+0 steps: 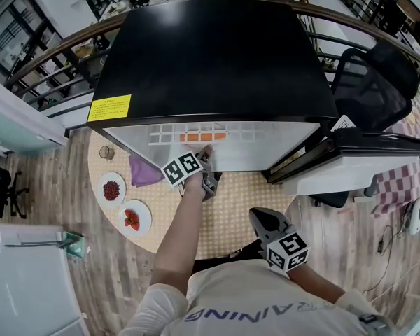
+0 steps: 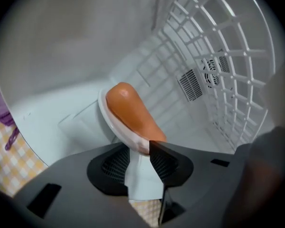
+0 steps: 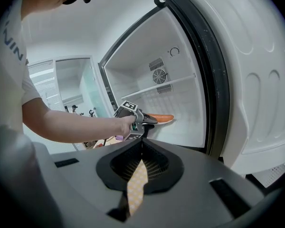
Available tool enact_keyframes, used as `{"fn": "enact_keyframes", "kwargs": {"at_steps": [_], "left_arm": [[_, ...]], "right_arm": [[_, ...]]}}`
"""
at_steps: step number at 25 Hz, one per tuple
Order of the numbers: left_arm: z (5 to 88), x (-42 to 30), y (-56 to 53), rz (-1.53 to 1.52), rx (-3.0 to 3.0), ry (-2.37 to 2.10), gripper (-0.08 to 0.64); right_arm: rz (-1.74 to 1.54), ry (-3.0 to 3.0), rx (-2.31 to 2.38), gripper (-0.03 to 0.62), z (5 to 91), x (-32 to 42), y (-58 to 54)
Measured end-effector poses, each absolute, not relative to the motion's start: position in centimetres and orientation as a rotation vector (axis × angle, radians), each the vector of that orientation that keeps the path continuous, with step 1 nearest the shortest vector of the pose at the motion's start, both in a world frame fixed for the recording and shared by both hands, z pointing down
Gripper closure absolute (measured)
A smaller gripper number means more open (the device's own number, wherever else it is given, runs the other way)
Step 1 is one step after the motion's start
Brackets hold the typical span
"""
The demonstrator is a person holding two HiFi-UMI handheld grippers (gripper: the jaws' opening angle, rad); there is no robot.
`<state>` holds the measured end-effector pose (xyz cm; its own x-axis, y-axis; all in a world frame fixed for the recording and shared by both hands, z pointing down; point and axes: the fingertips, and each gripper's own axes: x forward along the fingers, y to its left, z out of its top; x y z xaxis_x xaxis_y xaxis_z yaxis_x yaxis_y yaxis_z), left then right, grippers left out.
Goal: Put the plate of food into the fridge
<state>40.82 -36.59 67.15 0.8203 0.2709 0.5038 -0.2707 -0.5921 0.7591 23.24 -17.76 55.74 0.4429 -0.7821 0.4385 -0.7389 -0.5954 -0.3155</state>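
Note:
The white plate [image 2: 110,122] with a long orange piece of food [image 2: 130,110] lies on the white floor inside the open fridge [image 1: 217,54]. My left gripper [image 2: 141,148] reaches into the fridge, its jaws standing apart with the plate's near rim between their tips and a gap showing beside the pads. In the head view the left gripper [image 1: 207,158] is at the fridge opening, just below the plate [image 1: 203,137]. My right gripper [image 3: 142,144] is shut and empty, held low in front of the fridge. From there I see the left gripper [image 3: 138,120] and plate [image 3: 160,119].
The fridge door [image 1: 364,152] stands open to the right. A round table [image 1: 231,208] with a checked cloth holds two plates of red food [image 1: 112,190] [image 1: 134,219], a purple cloth [image 1: 145,171] and a glass [image 1: 106,152]. A wire shelf [image 2: 218,70] hangs above the plate. A black chair [image 1: 378,82] is at the right.

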Motion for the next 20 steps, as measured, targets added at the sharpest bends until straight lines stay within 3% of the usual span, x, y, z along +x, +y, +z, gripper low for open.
{"fn": "enact_keyframes", "kwargs": {"at_steps": [4, 12, 17, 20], "left_arm": [[66.9, 40.8, -36.0, 0.859, 2.199, 0.079, 0.399], [68.3, 39.0, -35.2, 1.136, 2.334, 0.135, 0.394], [67.8, 37.7, -36.3, 1.101, 2.261, 0.090, 0.502], [66.4, 36.5, -36.2, 1.082, 2.308, 0.116, 0.511]], "right_arm": [[-0.860, 1.386, -2.595, 0.572, 55.8, 23.1, -17.9], [-0.854, 1.392, -2.595, 0.572, 55.8, 23.1, -17.8], [-0.835, 1.397, -2.593, 0.572, 55.5, 22.8, -18.3], [-0.786, 1.407, -2.600, 0.572, 54.9, 22.8, -18.6]]}}
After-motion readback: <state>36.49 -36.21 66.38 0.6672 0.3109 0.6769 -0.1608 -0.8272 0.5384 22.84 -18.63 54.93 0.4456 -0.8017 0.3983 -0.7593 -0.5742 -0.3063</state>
